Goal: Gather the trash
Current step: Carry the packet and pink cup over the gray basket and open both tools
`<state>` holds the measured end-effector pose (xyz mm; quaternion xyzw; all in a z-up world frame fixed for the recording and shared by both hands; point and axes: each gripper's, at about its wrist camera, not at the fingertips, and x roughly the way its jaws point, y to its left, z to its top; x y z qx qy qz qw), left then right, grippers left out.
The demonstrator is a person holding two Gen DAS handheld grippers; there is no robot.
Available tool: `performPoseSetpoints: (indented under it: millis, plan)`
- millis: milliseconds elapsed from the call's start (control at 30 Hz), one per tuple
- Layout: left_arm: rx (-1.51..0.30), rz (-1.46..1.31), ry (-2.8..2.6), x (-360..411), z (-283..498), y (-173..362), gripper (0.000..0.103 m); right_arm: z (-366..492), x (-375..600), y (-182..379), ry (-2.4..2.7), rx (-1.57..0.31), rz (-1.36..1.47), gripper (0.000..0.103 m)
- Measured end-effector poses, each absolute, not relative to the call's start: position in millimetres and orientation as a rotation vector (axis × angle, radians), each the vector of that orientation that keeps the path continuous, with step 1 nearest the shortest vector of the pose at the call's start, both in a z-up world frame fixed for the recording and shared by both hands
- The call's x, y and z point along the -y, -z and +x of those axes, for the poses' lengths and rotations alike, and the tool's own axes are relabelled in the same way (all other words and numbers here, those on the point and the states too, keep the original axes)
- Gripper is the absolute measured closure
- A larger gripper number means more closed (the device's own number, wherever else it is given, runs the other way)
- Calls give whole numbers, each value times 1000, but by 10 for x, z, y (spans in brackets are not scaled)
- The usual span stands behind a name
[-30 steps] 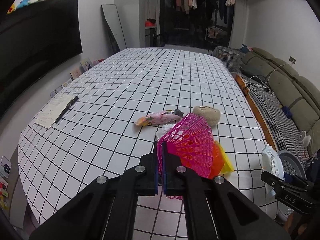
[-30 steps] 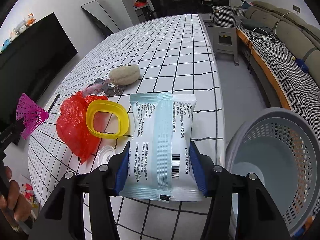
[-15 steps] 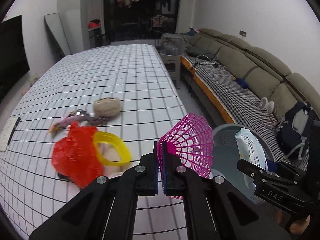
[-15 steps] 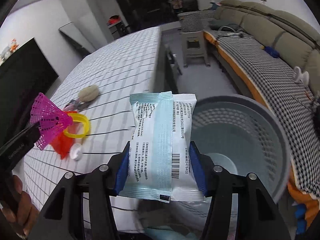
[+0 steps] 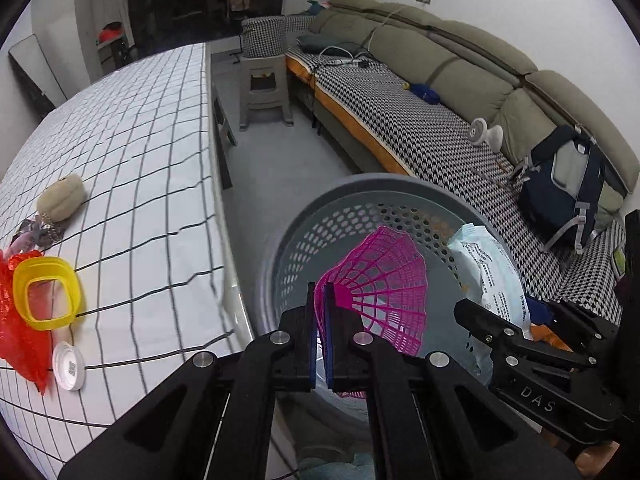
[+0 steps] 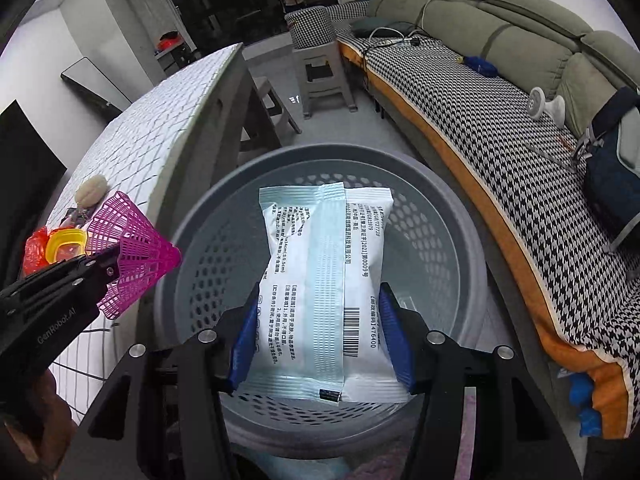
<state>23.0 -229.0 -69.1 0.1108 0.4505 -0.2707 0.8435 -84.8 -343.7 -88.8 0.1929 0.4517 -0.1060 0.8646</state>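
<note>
My left gripper (image 5: pixel 320 332) is shut on a pink plastic shuttlecock (image 5: pixel 380 292) and holds it over the grey perforated basket (image 5: pixel 304 236), which stands on the floor beside the table. My right gripper (image 6: pixel 322 344) is shut on a pale blue and white wipes packet (image 6: pixel 324 280), held above the middle of the basket (image 6: pixel 452 216). The packet (image 5: pixel 488 276) shows at the right in the left wrist view, and the shuttlecock (image 6: pixel 128 248) at the left in the right wrist view. The basket looks empty inside.
On the checked table (image 5: pixel 140 152) lie a red plastic bag (image 5: pixel 16 340), a yellow ring (image 5: pixel 44 296), a white lid (image 5: pixel 70 366), a beige pouch (image 5: pixel 60 196) and a wrapper (image 5: pixel 32 236). A sofa (image 5: pixel 460 80) with a backpack (image 5: pixel 568 184) runs along the right; a stool (image 5: pixel 264 96) stands behind.
Both grippers have swung right off the table and now hang over the basket, each still holding its item. The table trash now lies at my left.
</note>
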Motion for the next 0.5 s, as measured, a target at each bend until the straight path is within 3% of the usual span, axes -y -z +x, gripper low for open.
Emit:
performPoseSetpoints:
  millis: [233,300,367,400,433,500]
  plan:
    - [-981,259,568,2417,260,789,95,-868,3603,961,234,-948,436,49]
    - [-983,263,557,2426,268,791,85,-865,3636,963,232,-949,443,46]
    - [-980,257,550,2417,276,786,56,-887,3664,956,237,-940,451,37]
    - [-973,253,546,2422,275,784,47,-905,3677,946,241,-928,455,36]
    - [-960,249,544,2421,264,766,40,-907,3697,942,243,-923,457,36]
    - [-947,253,540,2419,250,743,40,-918,3710,937,247,-923,457,36]
